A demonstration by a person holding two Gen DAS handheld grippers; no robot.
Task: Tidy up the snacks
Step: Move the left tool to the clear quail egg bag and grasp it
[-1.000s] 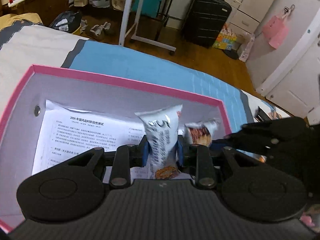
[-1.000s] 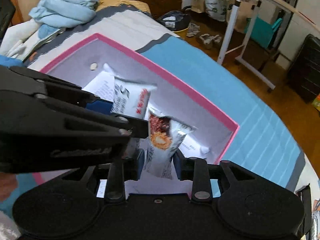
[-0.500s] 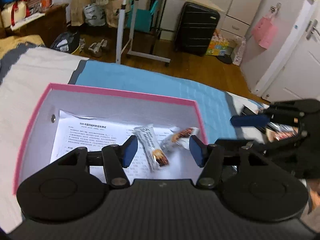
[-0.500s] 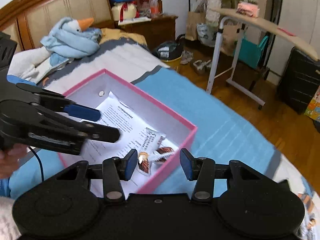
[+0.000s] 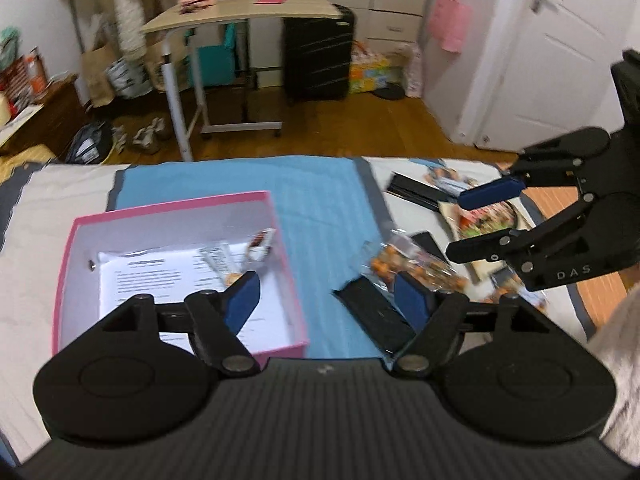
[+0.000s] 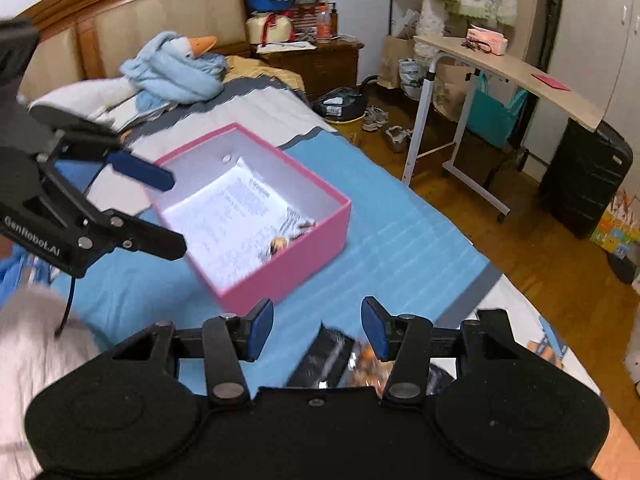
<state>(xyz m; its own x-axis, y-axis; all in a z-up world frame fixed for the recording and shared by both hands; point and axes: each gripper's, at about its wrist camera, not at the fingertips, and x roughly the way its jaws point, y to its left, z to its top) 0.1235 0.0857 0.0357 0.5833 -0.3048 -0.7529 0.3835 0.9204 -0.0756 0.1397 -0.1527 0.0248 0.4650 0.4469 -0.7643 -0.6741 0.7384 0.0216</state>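
Observation:
A pink box [image 5: 290,280] with a printed sheet inside sits on the blue bedspread. Two snack packets [image 5: 240,258] lie in its near right corner, also visible as the packets [image 6: 282,240] in the right wrist view. My left gripper [image 5: 328,300] hovers above the box's right wall with its jaws opening and nothing between them. My right gripper [image 6: 317,326] is over the bedspread beside the box [image 6: 288,268], jaws opening and empty. Beneath it lie a black packet [image 6: 324,356] and a clear bag of orange snacks [image 5: 412,266].
Magazines and dark flat items [image 5: 476,220] are spread on the bed's right part. A goose plush [image 6: 176,68] lies by the headboard. Past the bed edge stand a rolling desk [image 5: 240,16] and a black suitcase [image 5: 316,60] on the wooden floor.
Both grippers let go of their snack packets, which now lie in the box. Both have risen and drawn back from the box, with their jaws spreading wider.

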